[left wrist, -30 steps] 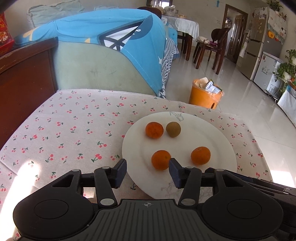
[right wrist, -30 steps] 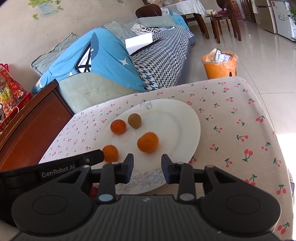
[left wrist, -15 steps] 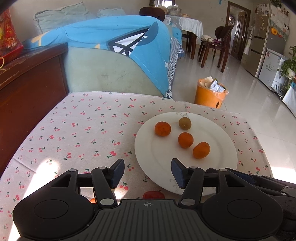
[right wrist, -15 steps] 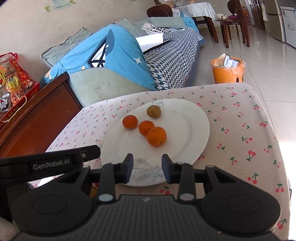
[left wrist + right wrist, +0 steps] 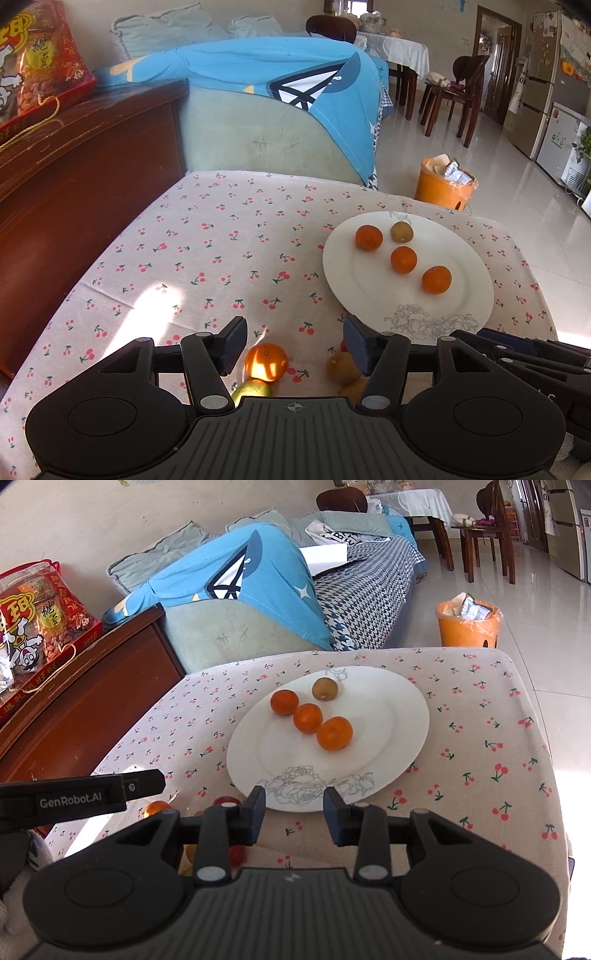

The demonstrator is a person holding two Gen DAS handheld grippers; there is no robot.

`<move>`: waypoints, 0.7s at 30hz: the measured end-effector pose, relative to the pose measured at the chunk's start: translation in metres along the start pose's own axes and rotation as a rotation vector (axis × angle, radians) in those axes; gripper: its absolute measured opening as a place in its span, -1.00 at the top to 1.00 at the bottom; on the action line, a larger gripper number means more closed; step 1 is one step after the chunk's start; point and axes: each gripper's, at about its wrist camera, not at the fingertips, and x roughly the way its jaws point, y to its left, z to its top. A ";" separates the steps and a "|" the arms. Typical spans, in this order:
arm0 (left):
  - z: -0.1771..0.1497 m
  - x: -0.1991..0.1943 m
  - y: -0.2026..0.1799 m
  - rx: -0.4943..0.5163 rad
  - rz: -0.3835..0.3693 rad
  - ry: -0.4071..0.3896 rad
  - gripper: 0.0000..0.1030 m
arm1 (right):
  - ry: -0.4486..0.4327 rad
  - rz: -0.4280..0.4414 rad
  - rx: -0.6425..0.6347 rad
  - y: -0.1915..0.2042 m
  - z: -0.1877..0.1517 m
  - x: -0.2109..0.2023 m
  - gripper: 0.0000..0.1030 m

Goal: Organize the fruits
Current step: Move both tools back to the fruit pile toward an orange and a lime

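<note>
A white plate point(image 5: 369, 291) point(image 5: 388, 716) on the cherry-print tablecloth holds three oranges point(image 5: 403, 259) point(image 5: 334, 733) and a brown kiwi point(image 5: 402, 232) point(image 5: 324, 688). My left gripper point(image 5: 293, 341) is open and empty above loose fruit near the table's front: an orange point(image 5: 266, 361), a green pear point(image 5: 251, 389) and brown kiwis point(image 5: 341, 366). My right gripper point(image 5: 294, 812) is open and empty at the plate's near rim. Beside it lie a loose orange point(image 5: 157, 808) and a red fruit point(image 5: 226, 800), partly hidden by the fingers.
A dark wooden cabinet point(image 5: 85, 147) with a red snack bag point(image 5: 40, 62) stands left of the table. A sofa with a blue cloth point(image 5: 280, 85) lies behind it. An orange bin point(image 5: 443, 184) stands on the floor past the far right corner.
Both grippers have pulled back from the plate toward the table's front; the left one also swung left. Loose fruit has come into view below them. One orange on the plate rolled toward the others.
</note>
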 end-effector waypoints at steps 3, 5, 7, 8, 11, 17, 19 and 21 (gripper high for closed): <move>-0.005 -0.003 0.008 -0.019 0.014 0.006 -0.13 | 0.016 -0.003 -0.008 0.003 -0.007 -0.002 0.30; -0.009 -0.006 0.013 -0.026 0.022 0.010 -0.13 | 0.029 0.005 -0.008 0.005 -0.012 -0.003 0.30; -0.012 -0.009 0.016 -0.032 0.026 0.012 -0.13 | 0.039 0.011 -0.016 0.008 -0.017 -0.005 0.30; -0.014 -0.010 0.018 -0.034 0.027 0.013 -0.13 | 0.042 0.012 -0.021 0.009 -0.018 -0.006 0.30; -0.021 -0.015 0.024 -0.042 0.036 0.019 -0.13 | 0.055 0.031 -0.030 0.014 -0.025 -0.011 0.30; -0.035 -0.021 0.032 -0.055 0.043 0.043 -0.13 | 0.085 0.072 -0.045 0.025 -0.038 -0.015 0.30; -0.039 -0.022 0.032 -0.048 0.049 0.049 -0.13 | 0.091 0.086 -0.052 0.029 -0.041 -0.015 0.30; -0.044 -0.024 0.033 -0.047 0.061 0.057 -0.13 | 0.102 0.112 -0.050 0.033 -0.044 -0.013 0.30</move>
